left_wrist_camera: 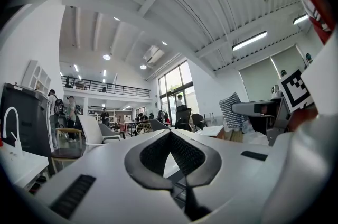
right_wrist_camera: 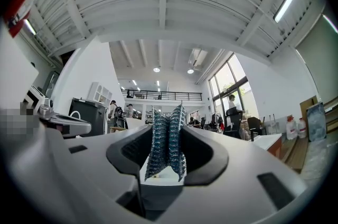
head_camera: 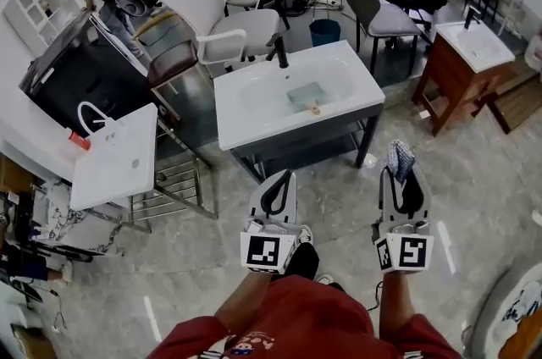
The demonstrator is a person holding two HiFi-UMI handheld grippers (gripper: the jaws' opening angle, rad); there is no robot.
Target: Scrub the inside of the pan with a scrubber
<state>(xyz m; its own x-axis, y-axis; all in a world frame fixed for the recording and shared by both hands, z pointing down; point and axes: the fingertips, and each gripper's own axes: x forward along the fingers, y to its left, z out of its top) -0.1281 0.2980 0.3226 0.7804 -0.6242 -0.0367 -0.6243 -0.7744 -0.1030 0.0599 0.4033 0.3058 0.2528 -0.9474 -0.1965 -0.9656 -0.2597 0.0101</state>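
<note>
My right gripper (head_camera: 399,165) is shut on a blue-grey knitted scrubber (head_camera: 401,154), which sticks up past the tips; in the right gripper view the scrubber (right_wrist_camera: 167,141) stands folded between the jaws of that gripper (right_wrist_camera: 168,130). To its left my left gripper (head_camera: 284,176) is held level with it, shut, with nothing between its jaws (left_wrist_camera: 170,134). In the left gripper view the scrubber (left_wrist_camera: 232,111) shows at the right. Both grippers hover over the floor, short of a white sink unit (head_camera: 254,120). I see no pan in any view.
The sink unit carries a black faucet (head_camera: 279,52) and a greenish patch in its basin (head_camera: 305,96). A smaller white sink (head_camera: 114,158) stands at the left beside a metal rack (head_camera: 174,179). A wooden vanity (head_camera: 466,61) is at the right. Chairs, a blue bin (head_camera: 324,31) and people lie beyond.
</note>
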